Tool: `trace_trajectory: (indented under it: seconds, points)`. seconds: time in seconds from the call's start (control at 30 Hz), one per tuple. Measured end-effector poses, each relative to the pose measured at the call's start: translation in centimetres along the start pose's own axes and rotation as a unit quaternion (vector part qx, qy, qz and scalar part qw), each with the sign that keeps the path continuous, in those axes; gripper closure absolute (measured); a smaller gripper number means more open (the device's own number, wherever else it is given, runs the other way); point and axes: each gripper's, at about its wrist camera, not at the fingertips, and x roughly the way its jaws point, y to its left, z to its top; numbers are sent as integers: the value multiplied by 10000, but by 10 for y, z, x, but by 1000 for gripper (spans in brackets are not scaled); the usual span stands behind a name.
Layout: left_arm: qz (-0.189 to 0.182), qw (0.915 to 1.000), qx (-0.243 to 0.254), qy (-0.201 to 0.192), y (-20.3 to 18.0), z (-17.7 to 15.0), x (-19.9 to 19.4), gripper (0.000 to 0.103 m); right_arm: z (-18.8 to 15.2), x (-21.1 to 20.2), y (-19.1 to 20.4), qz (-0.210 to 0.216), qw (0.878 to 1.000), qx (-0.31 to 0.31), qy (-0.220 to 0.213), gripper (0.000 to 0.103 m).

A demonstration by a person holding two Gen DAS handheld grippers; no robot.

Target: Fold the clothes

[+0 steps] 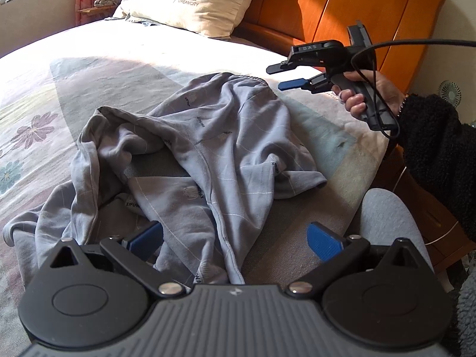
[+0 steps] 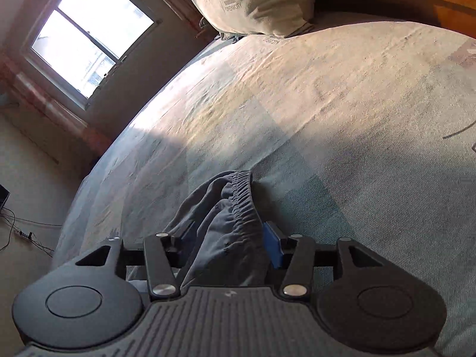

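Your right tool [image 1: 278,76] hangs above the far corner of the crumpled blue-grey cotton trousers [image 1: 208,154], its blue-padded jaws parted and clamping nothing. In the left wrist view it stands clear of the cloth, apart from the elastic waistband [image 2: 242,199], which from its own camera shows between the pads without being pinched. That placing reads as lining up on the waistband, the firmest edge to lift. Your left tool [image 1: 235,239] rests low over the near end, released too, with a trouser leg running between its spread pads; whether they touch it I cannot tell.

The trousers lie in a loose heap near the foot of the floral-printed bed [image 1: 44,113], legs twisted over each other, thin pale lines and small printed logos across the fabric. Nothing is folded yet. The cream pillow [image 1: 190,0] sits well apart, against the orange wooden headboard [image 1: 342,6].
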Motion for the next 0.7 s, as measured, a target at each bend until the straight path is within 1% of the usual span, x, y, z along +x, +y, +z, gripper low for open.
trace_trajectory:
  seconds: [0.07, 0.17, 0.23, 0.33, 0.37, 0.4, 0.47, 0.5, 0.57, 0.67, 0.7]
  points:
    - [13, 10000, 34, 16, -5, -2, -2, 1, -23, -17, -1, 167, 9996, 132, 186, 48]
    - [182, 9996, 140, 179, -11, -6, -1, 1, -64, -34, 2, 194, 9986, 236, 434, 47]
    - [290, 9988, 220, 324, -11, -8, 2, 1, -91, -40, 8, 96, 9983, 212, 530, 44]
    - [334, 9979, 238, 503, -7, -10, 11, 1, -123, -43, 14, -88, 9979, 144, 629, 40]
    - [321, 9976, 206, 574, -4, -12, 17, 1, -131, -43, 14, -83, 9978, 193, 636, 38]
    - [307, 9973, 162, 646, -1, -14, 23, 1, -138, -43, 12, -16, 9978, 267, 602, 37]
    - [309, 9959, 82, 842, 5, -19, 37, 1, -146, -46, 11, 38, 9982, 424, 416, 37]
    - [319, 9952, 51, 926, 8, -22, 43, 1, -147, -46, 10, 52, 9979, 510, 388, 36]
    - [320, 9953, 78, 914, 10, -27, 48, 1, -148, -47, 9, 78, 9970, 684, 343, 34]
    - [313, 9952, 111, 923, 10, -29, 48, 1, -149, -49, 15, 34, 9970, 688, 361, 32]
    - [292, 9952, 73, 932, 11, -29, 46, 1, -148, -50, 17, 87, 9970, 657, 392, 32]
